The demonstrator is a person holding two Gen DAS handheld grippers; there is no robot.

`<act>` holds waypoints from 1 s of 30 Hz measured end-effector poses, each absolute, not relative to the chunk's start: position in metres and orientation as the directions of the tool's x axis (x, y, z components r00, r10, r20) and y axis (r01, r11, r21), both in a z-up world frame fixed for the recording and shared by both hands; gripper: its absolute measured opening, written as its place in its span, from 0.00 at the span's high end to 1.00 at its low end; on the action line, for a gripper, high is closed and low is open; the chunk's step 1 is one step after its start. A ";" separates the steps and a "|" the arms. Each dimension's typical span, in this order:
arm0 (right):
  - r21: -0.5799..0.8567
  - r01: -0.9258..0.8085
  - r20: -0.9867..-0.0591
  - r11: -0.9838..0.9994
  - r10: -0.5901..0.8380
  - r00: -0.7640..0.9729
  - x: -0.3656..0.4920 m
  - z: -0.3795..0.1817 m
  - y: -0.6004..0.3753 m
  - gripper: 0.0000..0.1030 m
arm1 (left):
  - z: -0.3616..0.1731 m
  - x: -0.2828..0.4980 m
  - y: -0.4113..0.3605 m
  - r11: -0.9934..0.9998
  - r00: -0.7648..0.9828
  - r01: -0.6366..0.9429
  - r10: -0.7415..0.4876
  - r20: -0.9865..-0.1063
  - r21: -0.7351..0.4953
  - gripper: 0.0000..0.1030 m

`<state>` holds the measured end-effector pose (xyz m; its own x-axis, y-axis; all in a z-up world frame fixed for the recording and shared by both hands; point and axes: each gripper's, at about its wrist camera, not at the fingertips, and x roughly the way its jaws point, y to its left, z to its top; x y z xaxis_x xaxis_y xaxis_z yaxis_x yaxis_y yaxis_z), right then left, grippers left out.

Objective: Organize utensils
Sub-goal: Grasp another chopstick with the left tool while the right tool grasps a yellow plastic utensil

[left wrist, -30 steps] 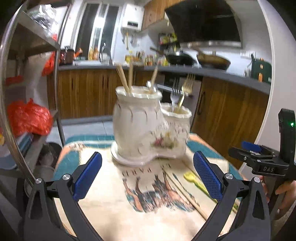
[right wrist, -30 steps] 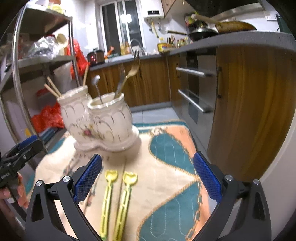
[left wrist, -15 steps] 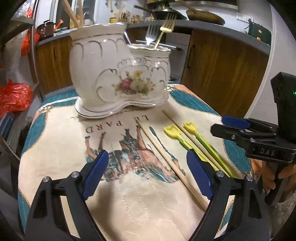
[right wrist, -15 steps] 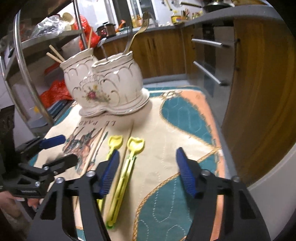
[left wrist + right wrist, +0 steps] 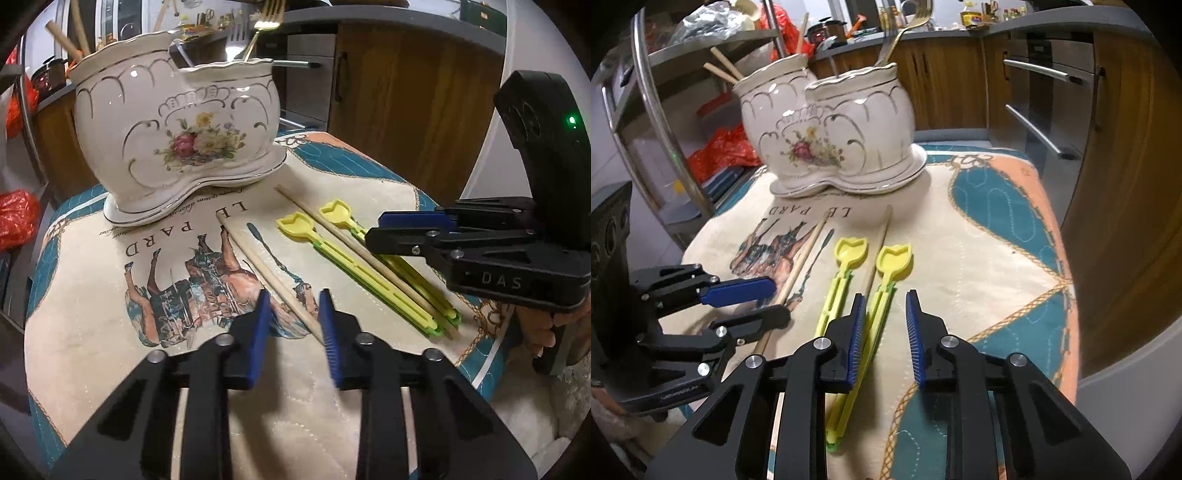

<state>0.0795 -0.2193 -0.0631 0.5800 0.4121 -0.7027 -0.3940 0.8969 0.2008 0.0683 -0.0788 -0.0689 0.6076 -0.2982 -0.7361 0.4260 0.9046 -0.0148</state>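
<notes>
A white floral double utensil holder [image 5: 177,136] [image 5: 831,136] stands at the far side of the table and holds chopsticks and forks. Two wooden chopsticks [image 5: 269,273] [image 5: 803,258] and two yellow-green spoons [image 5: 354,269] [image 5: 849,280] lie on the printed cloth. My left gripper [image 5: 293,321] is low over the near end of the left chopstick, jaws narrowed around it but apart. My right gripper [image 5: 884,328] is low over the right spoon's handle [image 5: 882,295], jaws narrowed, nothing held. Each gripper shows in the other's view [image 5: 406,229] [image 5: 746,299].
The cloth [image 5: 979,240] covers a small table with edges close on all sides. A metal shelf rack [image 5: 657,122] with red bags stands to the left. Wooden kitchen cabinets [image 5: 1126,147] and an oven front stand to the right and behind.
Both grippers have dropped toward the table and moved in over the utensils. Both sets of jaws have closed from wide open to a narrow gap.
</notes>
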 end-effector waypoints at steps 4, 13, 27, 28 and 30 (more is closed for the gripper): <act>0.172 -0.415 -0.711 0.894 0.404 0.576 0.077 -0.063 -0.215 0.88 | -0.068 0.077 -0.075 0.906 0.579 0.420 -0.314 -0.753 -0.054 0.86; 0.070 -0.416 -0.723 0.907 0.333 0.606 0.071 -0.058 -0.220 0.89 | -0.064 0.076 -0.066 0.914 0.564 0.406 -0.250 -0.787 0.000 0.88; 0.053 -0.393 -0.732 0.918 0.303 0.610 0.079 -0.062 -0.222 0.81 | -0.056 0.093 -0.039 0.939 0.534 0.340 -0.239 -0.811 -0.053 0.87; 0.056 -0.390 -0.732 0.919 0.304 0.610 0.080 -0.062 -0.223 0.81 | -0.054 0.095 -0.041 0.939 0.539 0.339 -0.246 -0.806 -0.060 0.83; 0.055 -0.389 -0.733 0.919 0.302 0.610 0.081 -0.063 -0.222 0.81 | -0.052 0.099 -0.046 0.937 0.543 0.343 -0.259 -0.799 -0.070 0.69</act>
<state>0.0814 -0.2222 -0.0628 0.6097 0.3022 -0.7328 -0.3892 0.9195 0.0553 0.0990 -0.0460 -0.0523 0.5431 -0.2587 -0.7988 0.3432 0.9366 -0.0700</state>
